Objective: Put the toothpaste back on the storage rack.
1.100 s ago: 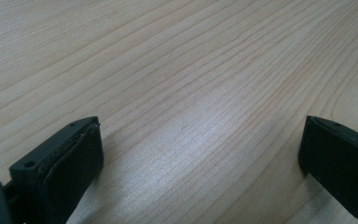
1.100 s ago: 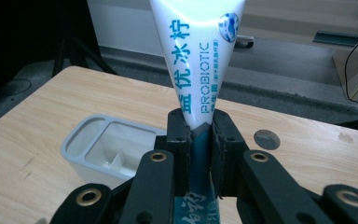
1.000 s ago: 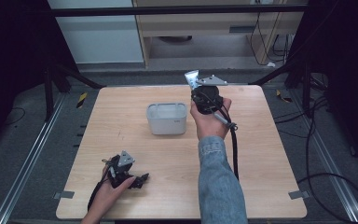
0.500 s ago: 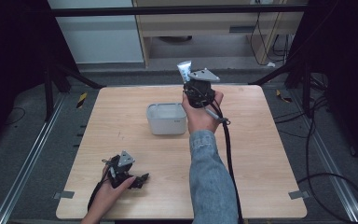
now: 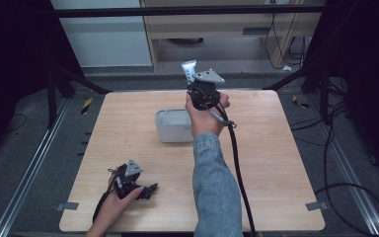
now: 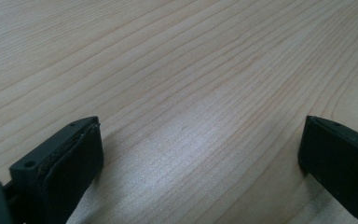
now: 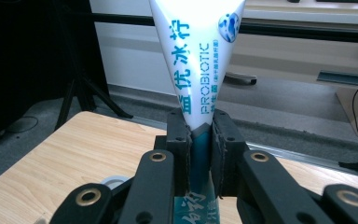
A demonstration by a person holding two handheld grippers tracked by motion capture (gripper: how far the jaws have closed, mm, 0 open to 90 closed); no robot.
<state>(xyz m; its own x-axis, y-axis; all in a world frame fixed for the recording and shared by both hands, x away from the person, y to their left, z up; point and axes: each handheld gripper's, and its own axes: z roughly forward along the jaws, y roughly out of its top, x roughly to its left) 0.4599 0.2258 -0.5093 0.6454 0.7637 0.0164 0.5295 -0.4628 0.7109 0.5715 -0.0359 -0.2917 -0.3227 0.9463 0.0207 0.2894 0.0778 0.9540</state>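
My right gripper [image 5: 194, 85] is held up over the far middle of the wooden table [image 5: 276, 158], shut on a white tube [image 5: 189, 69] that points upward. In the right gripper view the tube [image 7: 196, 56] carries blue print reading PROBIOTIC, and the right gripper [image 7: 200, 135] pinches it near its narrow lower part. A white open box [image 5: 173, 126] sits on the table just below and left of that hand. My left gripper [image 5: 149, 189] lies near the table's front left. In the left gripper view its jaws [image 6: 200, 154] stand wide open over bare wood.
A black cable [image 5: 237, 163] trails from the right gripper along the sleeve toward the front edge. Black frame posts [image 5: 64, 79] stand at the far corners. Beyond the far edge are a pale cabinet [image 5: 108, 34] and grey floor.
The right gripper has carried the tube leftward and a little farther from the person, closer to the box's far right corner. The left gripper has stayed where it was.
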